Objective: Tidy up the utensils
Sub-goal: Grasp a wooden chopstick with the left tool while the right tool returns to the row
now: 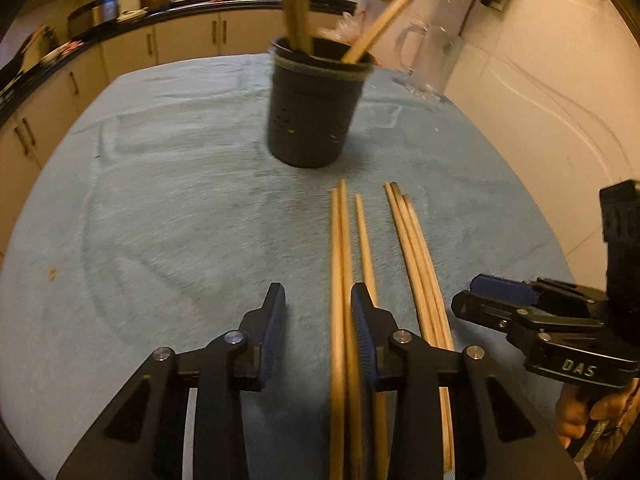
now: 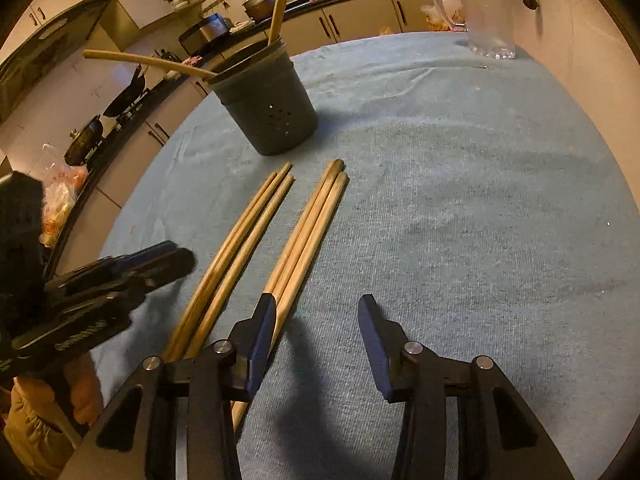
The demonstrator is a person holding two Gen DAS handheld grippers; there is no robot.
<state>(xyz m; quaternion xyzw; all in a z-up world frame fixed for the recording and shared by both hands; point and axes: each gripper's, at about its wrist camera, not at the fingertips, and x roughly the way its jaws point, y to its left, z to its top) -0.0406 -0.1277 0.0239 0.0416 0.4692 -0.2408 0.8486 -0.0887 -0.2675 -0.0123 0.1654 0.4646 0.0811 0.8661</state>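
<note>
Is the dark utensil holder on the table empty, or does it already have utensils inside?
Not empty. The utensil holder stands upright on the blue cloth, with wooden utensils sticking out above its rim.

"DAS" is printed in pale letters on the right hand-held gripper (image 1: pixel 472 298).

I see a soft blue cloth (image 2: pixel 460 208) spread over the table. A clear glass jug (image 2: pixel 480 12) stands at the far end of it, near the white wall (image 1: pixel 540 80). Behind are cream cupboards (image 1: pixel 188 40) and pots (image 2: pixel 256 6) on a dark counter (image 1: pixel 192 4).
</note>
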